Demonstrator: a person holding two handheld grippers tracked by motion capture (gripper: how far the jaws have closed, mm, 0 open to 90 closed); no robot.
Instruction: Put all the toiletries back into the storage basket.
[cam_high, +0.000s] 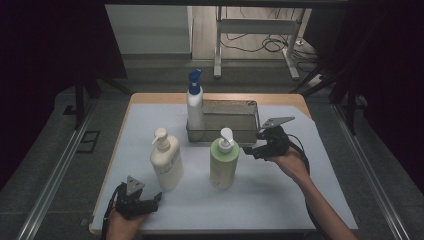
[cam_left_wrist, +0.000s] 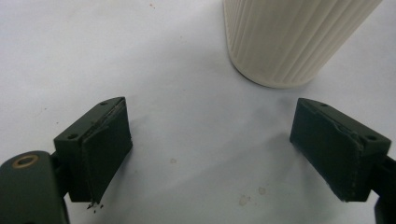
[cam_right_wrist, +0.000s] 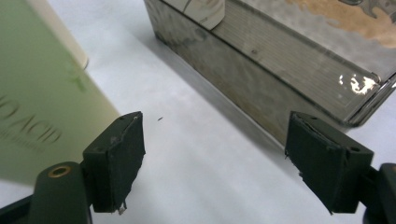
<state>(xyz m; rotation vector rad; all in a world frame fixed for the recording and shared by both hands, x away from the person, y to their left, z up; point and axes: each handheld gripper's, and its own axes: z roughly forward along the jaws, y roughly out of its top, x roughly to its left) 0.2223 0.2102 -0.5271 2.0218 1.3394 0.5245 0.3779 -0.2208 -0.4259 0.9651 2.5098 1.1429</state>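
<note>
Green pump bottle (cam_high: 224, 160) stands upright on the white table cover (cam_high: 280, 195), just in front of the metal tray (cam_high: 235, 120) and right of the cream pump bottle (cam_high: 165, 159); right gripper (cam_high: 253, 151) sits just beside its right flank, jaws wide with nothing between them, green wall off the left jaw and tray wall past the right jaw in the right gripper view. Left gripper (cam_high: 150, 202) rests at the near table edge, jaws wide and empty, the cream bottle's ribbed base just ahead. White bottle with blue pump (cam_high: 195, 102) stands in the tray's left end
</note>
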